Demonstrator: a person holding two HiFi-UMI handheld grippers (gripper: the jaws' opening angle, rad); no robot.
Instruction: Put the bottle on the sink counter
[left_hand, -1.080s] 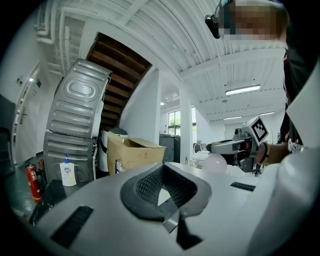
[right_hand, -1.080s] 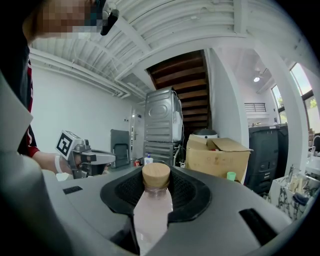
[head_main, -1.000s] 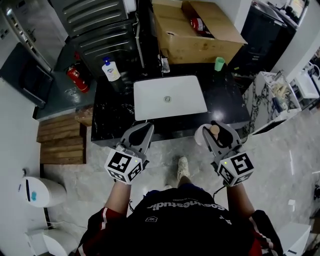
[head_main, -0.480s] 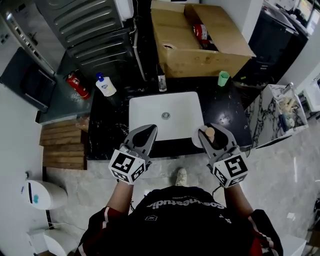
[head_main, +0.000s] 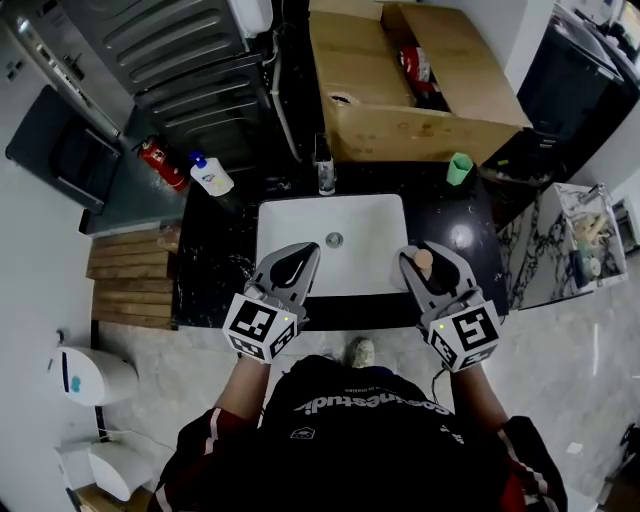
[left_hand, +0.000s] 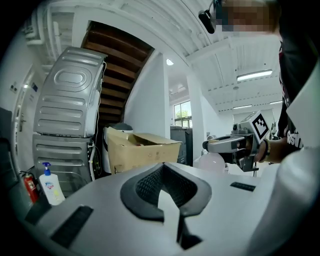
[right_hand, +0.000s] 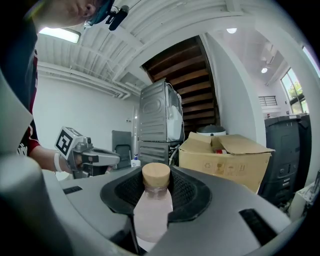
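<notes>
Head view: The left gripper (head_main: 300, 256) sits lower centre-left of the frame, over the front edge of the white sink (head_main: 300, 215). The right gripper (head_main: 426, 252) sits lower centre-right and is clamped on the bottle (head_main: 424, 263), whose tan cap faces up. The bottle is over the black counter (head_main: 215, 260), just beside the sink's right edge. A cardboard box (head_main: 400, 110) fills the upper centre. A green cup (head_main: 459, 167) stands at its lower right and a soap bottle (head_main: 212, 175) stands at the upper left of the counter.

Left gripper view: The left gripper (left_hand: 164, 169) has its jaws together with nothing between the pads. The right gripper (left_hand: 225, 145) shows at centre right, with the pale bottle (left_hand: 212, 161) below it. The box (left_hand: 142, 150) is at centre and the soap bottle (left_hand: 50, 185) at lower left.

Right gripper view: The right gripper (right_hand: 156, 172) pads press on both sides of the upright bottle (right_hand: 152, 205) below its cap. The left gripper (right_hand: 100, 159) shows at centre left and the box (right_hand: 225, 160) at centre right.
</notes>
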